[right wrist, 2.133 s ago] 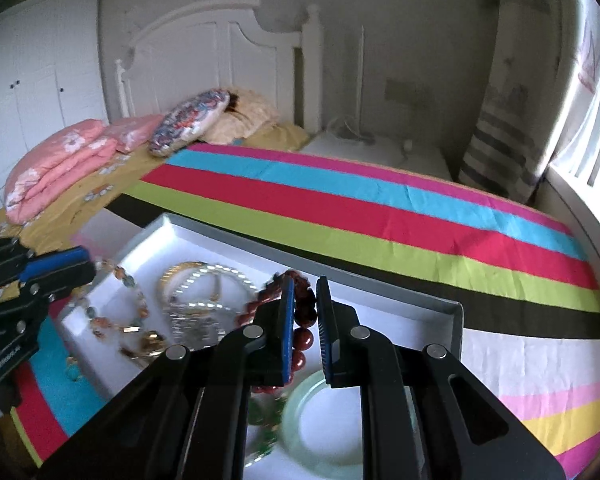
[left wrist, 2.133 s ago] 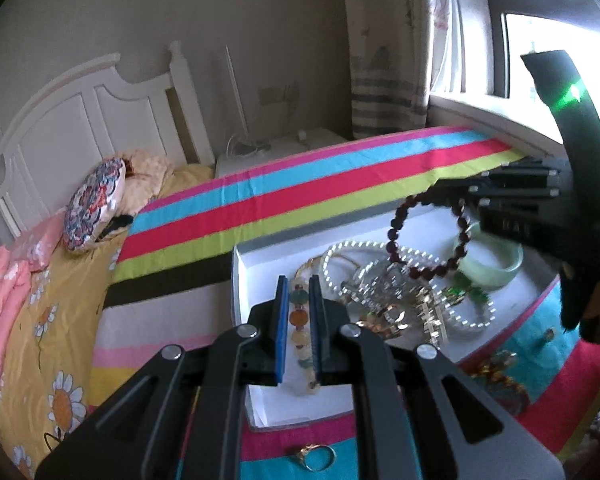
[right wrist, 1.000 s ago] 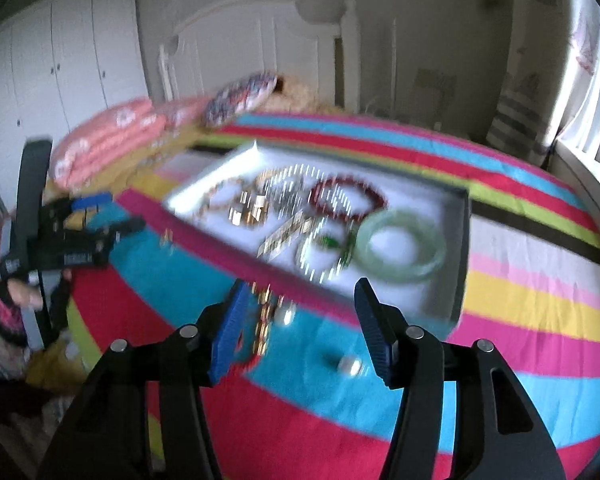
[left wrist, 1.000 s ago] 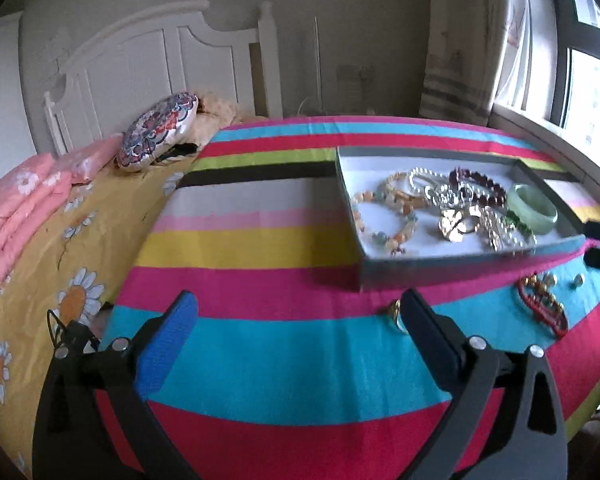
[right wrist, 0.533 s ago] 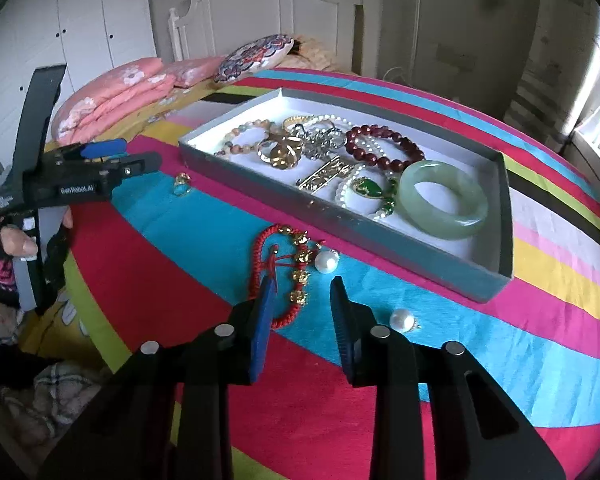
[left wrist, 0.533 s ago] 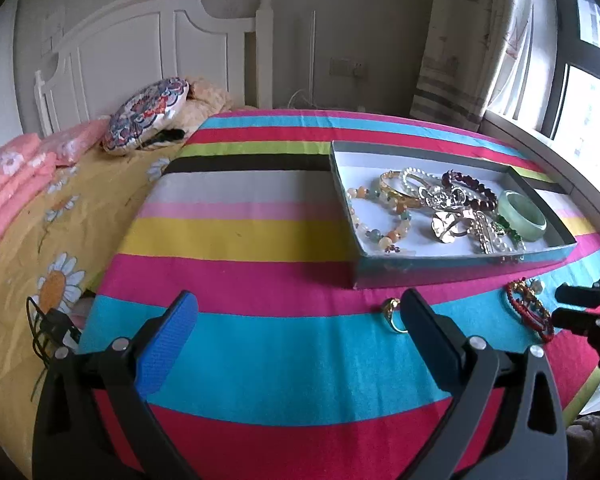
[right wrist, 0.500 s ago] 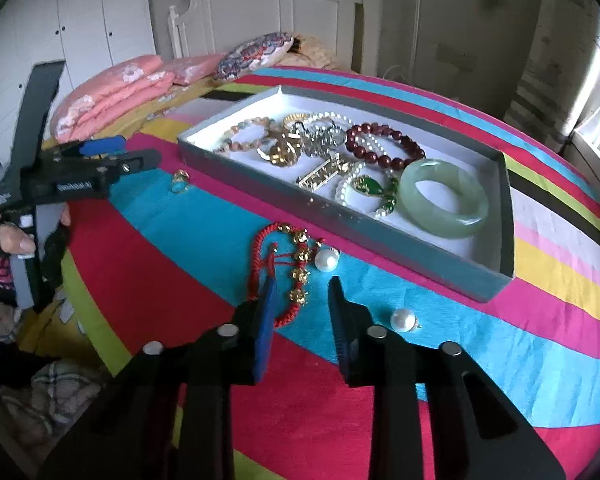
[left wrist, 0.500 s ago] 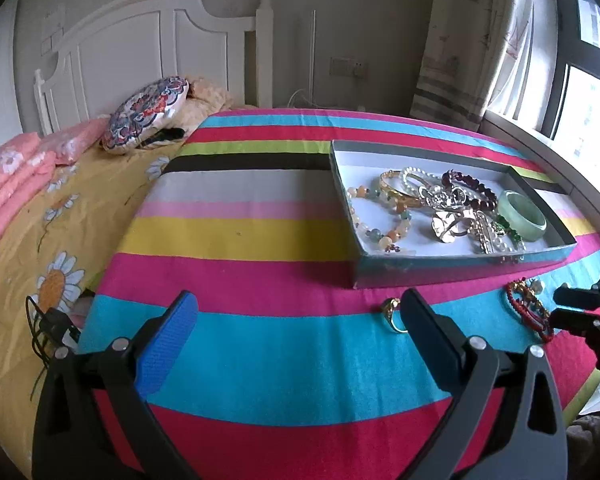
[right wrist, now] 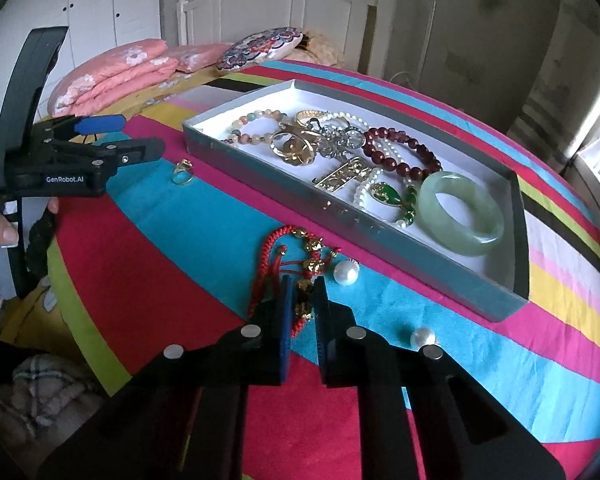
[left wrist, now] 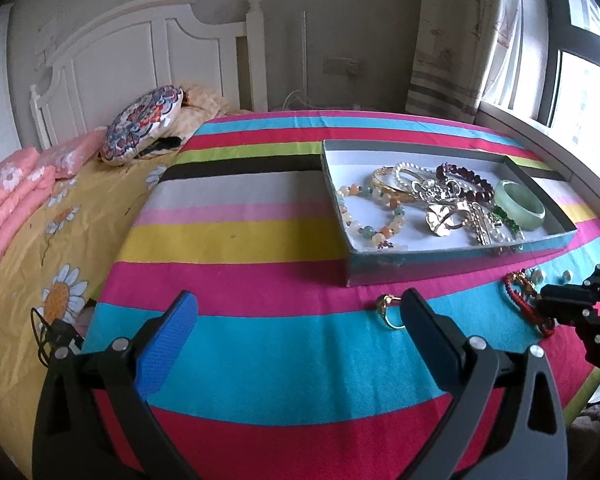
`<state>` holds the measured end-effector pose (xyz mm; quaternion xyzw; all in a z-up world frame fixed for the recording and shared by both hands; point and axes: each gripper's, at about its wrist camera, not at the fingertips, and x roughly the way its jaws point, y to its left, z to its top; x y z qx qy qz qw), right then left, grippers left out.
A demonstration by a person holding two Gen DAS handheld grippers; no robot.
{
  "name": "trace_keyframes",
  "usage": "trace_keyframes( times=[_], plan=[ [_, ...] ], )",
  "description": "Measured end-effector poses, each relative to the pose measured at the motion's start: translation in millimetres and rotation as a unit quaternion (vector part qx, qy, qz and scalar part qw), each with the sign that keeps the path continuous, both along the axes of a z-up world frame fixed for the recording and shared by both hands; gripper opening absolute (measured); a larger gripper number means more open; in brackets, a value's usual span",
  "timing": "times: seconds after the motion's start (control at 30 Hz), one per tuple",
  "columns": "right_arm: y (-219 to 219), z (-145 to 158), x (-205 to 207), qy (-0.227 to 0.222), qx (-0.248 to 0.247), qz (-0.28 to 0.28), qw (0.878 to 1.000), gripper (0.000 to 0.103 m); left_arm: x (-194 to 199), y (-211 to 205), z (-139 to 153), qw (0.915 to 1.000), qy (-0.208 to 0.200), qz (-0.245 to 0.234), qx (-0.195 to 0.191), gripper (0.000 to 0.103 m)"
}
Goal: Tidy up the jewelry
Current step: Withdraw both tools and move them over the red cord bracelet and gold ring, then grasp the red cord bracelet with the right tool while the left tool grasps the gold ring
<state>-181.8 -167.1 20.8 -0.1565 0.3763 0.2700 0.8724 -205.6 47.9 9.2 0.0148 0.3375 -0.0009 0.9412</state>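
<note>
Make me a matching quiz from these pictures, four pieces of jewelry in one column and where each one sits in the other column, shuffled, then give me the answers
Things:
1. jade bangle
2. gold ring
3. red cord bracelet
4. loose pearl

Places:
A. between the fingers of the right gripper
B. inside the box, at its end far from the left gripper
C. on the blanket, close to the left gripper
D. on the blanket, beside the right gripper, outside the box

Pairs: 1-B, 2-C, 3-A, 4-D

Bedroom background
Patterned cushion and pink quilts lie far left by the white headboard; curtain hangs far right.
</note>
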Motion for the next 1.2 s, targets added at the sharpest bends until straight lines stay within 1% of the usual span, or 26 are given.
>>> trace_keyframes(
  times=[0.07,0.17,0.2,0.27,0.3,0.33,0.37,0.43,0.5,0.53,0.57,0.6,0.63,0.67,0.7,0.77,0.9,1.03,1.2],
  plan=[
    [-2.0,-0.1,-1.6,0.0,0.007,0.0,1.0,0.011,0.0,-4.4,-0.7,0.9999,0.002,-0.007,0.011,0.1],
    [-7.4,-0.5,-2.8,0.0,0.021,0.001,1.0,0.011,-0.2,-15.2,-0.7,0.9991,0.006,-0.017,0.038,0.1],
    [-9.0,-0.7,-2.7,0.0,0.026,0.001,1.0,0.011,0.3,-19.8,-1.4,0.9987,0.011,-0.026,0.043,0.099],
    [-10.9,-1.1,-1.6,0.001,0.031,0.002,1.0,0.011,0.2,-26.6,-2.8,0.9983,0.016,-0.04,0.04,0.098],
    [-11.3,-1.1,-1.3,0.001,0.033,0.001,0.999,0.011,0.6,-30.1,-3.7,0.998,0.022,-0.05,0.031,0.092],
    [-11.3,-1.3,-1.3,0.0,0.033,0.002,0.999,0.011,1.5,-32.6,-4.8,0.9976,0.027,-0.059,0.023,0.084],
    [-10.9,-1.6,-1.6,-0.001,0.033,0.002,0.999,0.011,3.9,-35.4,-6.6,0.9972,0.035,-0.064,0.016,0.08],
    [-11.1,-1.8,-1.5,0.0,0.035,0.002,0.999,0.011,9.6,-38.7,-12.0,0.9964,0.052,-0.064,0.017,0.064],
    [-12.0,-1.9,-1.7,-0.001,0.036,0.002,0.999,0.011,12.5,-39.0,-13.3,0.9957,0.06,-0.069,0.009,0.056],
    [-12.2,-2.1,-1.8,0.0,0.037,0.002,0.999,0.011,13.1,-39.0,-14.1,0.9957,0.062,-0.068,0.009,0.049],
    [-12.6,-2.1,-1.6,0.0,0.039,0.002,0.999,0.011,13.8,-39.4,-13.9,0.9954,0.064,-0.071,0.007,0.045],
    [-12.9,-2.1,-1.4,0.0,0.039,0.001,0.999,0.011,14.5,-40.3,-14.1,0.995,0.064,-0.076,0.005,0.038],
    [-12.8,-1.9,-2.0,-0.001,0.039,0.001,0.999,0.011,14.7,-42.4,-14.0,0.9945,0.064,-0.083,0.004,0.032],
    [-12.7,-2.0,-2.1,-0.002,0.038,0.001,0.999,0.011,14.4,-45.1,-14.1,0.9941,0.063,-0.088,0.008,0.03],
    [-12.7,-1.9,-2.2,-0.003,0.038,0.001,0.999,0.011,13.2,-47.9,-14.2,0.9936,0.061,-0.095,0.01,0.024],
    [-13.3,-2.0,-2.6,-0.005,0.038,0.0,0.999,0.011,12.7,-51.0,-14.5,0.9933,0.058,-0.1,0.013,0.024],
    [-15.4,-1.0,-6.5,-0.014,0.04,-0.002,0.999,0.011,7.9,-51.9,-15.4,0.993,0.051,-0.106,0.004,0.024],
    [-16.0,8.3,-12.0,-0.031,0.045,0.0,0.998,0.011,1.8,-53.4,-13.1,0.9927,0.045,-0.112,0.007,0.024],
    [-15.6,19.7,-19.5,-0.049,0.05,0.002,0.998,0.011,-4.8,-58.8,-3.5,0.9923,0.031,-0.12,0.012,0.024]
  ],
)
